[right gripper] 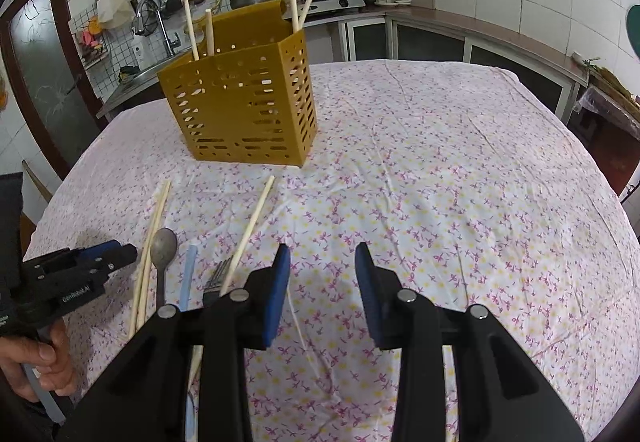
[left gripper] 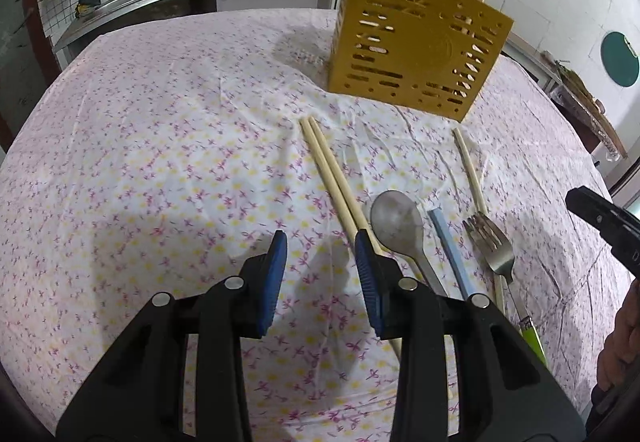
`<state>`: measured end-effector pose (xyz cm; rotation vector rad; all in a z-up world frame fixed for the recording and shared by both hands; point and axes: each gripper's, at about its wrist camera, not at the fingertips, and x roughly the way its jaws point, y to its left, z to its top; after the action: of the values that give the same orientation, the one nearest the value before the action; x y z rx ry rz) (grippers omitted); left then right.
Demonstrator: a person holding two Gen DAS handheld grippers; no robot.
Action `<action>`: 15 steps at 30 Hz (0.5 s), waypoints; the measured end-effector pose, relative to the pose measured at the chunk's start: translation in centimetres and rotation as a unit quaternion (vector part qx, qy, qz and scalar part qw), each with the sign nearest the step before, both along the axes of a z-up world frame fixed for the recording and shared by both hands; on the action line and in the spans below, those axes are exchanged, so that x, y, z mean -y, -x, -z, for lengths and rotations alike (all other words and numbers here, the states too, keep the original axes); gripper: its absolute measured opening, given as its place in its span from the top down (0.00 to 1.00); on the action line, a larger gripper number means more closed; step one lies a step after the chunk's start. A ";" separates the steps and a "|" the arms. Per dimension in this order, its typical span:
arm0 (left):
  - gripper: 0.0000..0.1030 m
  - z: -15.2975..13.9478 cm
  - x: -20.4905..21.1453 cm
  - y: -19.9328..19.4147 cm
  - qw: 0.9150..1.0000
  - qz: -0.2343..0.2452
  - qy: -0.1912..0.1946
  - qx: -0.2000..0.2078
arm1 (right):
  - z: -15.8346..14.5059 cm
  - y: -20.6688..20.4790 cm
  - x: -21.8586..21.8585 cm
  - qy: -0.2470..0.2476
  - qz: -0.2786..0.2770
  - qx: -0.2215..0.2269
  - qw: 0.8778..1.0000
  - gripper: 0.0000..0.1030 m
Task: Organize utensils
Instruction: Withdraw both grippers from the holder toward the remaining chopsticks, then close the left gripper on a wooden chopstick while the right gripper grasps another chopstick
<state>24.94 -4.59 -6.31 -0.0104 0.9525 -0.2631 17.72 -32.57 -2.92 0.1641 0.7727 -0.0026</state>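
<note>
Your left gripper [left gripper: 321,250] and right gripper [right gripper: 322,262] both hovered spread and empty. The chopstick pair [left gripper: 332,178], spoon [left gripper: 398,222], blue stick [left gripper: 448,246], fork [left gripper: 490,242] and single chopstick [right gripper: 252,226] lay lengthwise, near-to-far, on the floral tablecloth [right gripper: 440,182], near the yellow holder [right gripper: 244,102] with perhaps four chopsticks upright. The kitchen counter [right gripper: 460,22] stood behind.

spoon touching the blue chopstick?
Apart. Left wrist view shows a strip of cloth between the spoon and the blue chopstick along the whole visible length.
</note>
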 end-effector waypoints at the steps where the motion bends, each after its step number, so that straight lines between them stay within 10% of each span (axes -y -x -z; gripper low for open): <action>1: 0.67 0.1 0.2 0.0 1.000 0.001 0.000 -0.001 | 0.0 0.0 0.0 0.001 -0.001 0.000 1.000 0.66; 15: 0.62 1.1 2.3 -2.1 0.999 0.008 -0.043 -0.013 | 1.0 -1.7 -0.8 0.003 -0.010 -0.017 1.000 0.67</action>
<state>27.05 -6.86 -7.38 0.0729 0.9889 -0.2381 19.44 -31.82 -3.93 0.1503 0.8074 0.0102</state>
